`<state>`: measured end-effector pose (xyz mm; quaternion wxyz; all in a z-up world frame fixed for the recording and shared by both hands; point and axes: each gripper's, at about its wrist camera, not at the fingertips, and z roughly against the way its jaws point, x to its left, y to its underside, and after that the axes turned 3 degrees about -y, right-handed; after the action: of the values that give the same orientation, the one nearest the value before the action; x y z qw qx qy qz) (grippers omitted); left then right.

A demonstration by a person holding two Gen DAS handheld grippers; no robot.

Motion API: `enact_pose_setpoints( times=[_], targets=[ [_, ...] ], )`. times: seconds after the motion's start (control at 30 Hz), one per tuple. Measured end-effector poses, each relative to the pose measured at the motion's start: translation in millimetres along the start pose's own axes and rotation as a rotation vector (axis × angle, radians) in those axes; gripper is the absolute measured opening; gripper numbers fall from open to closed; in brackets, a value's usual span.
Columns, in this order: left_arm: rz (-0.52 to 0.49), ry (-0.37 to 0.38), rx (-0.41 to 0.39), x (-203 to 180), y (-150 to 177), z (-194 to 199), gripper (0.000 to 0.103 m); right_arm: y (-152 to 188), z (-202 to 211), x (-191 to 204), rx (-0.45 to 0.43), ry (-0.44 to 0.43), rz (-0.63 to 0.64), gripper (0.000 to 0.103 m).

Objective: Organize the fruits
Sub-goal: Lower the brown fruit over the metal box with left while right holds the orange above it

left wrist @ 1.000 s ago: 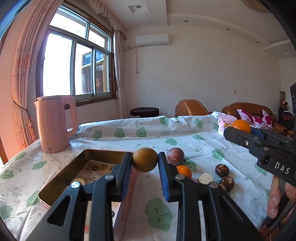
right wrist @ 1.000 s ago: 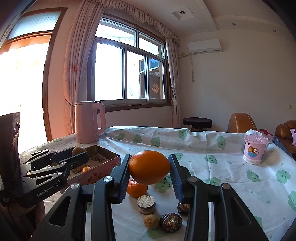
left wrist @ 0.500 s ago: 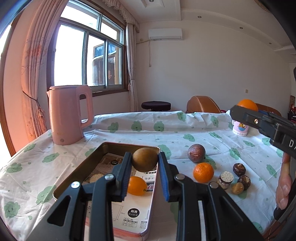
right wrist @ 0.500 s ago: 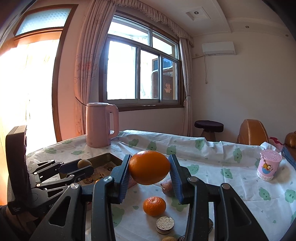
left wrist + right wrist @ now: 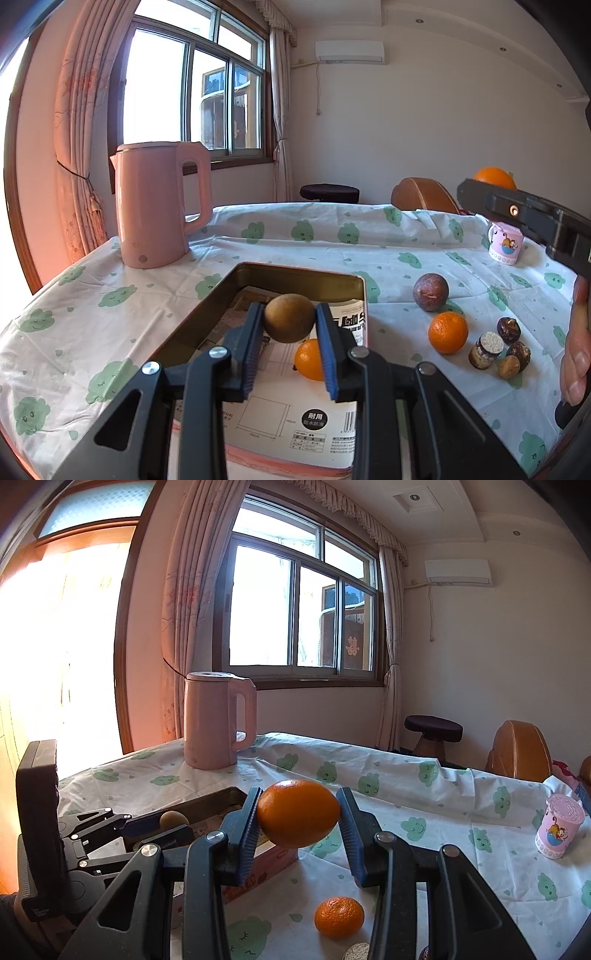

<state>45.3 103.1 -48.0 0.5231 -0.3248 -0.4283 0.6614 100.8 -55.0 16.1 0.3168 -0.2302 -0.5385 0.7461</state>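
Our left tool (image 5: 289, 325) is clamped on a round brown fruit (image 5: 289, 317) over the open metal tin (image 5: 303, 275), where we count one small orange (image 5: 308, 360) on printed paper. Our right tool (image 5: 298, 818) grips a large orange (image 5: 298, 813), long axis running left-right, beside the tin's right edge. On the tabletop (image 5: 110, 295) right of the tin lie one purple passion fruit (image 5: 430, 291) and one mandarin (image 5: 447, 332).
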Motion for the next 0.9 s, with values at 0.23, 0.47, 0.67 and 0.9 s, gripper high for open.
enact_pose_setpoints(
  times=[0.23, 0.47, 0.67, 0.9],
  targets=[
    [0.012, -0.014, 0.025, 12.3, 0.8, -5.2, 0.030, -5.5, -18.8, 13.5, 0.018, -0.024, 0.013, 0.043],
    [0.025, -0.027, 0.035, 22.4, 0.7, -7.0, 0.030, -3.0, -35.1, 26.8, 0.039, -0.048, 0.011, 0.043],
    [0.048, -0.031, 0.052, 34.9, -0.9, -12.0, 0.030, -1.2, -46.7, 37.5, 0.056, -0.063, 0.015, 0.043],
    [0.039, -0.021, 0.072, 38.1, -8.1, -20.1, 0.030, 5.7, -67.2, 45.8, 0.105, -0.066, 0.013, 0.043]
  ],
)
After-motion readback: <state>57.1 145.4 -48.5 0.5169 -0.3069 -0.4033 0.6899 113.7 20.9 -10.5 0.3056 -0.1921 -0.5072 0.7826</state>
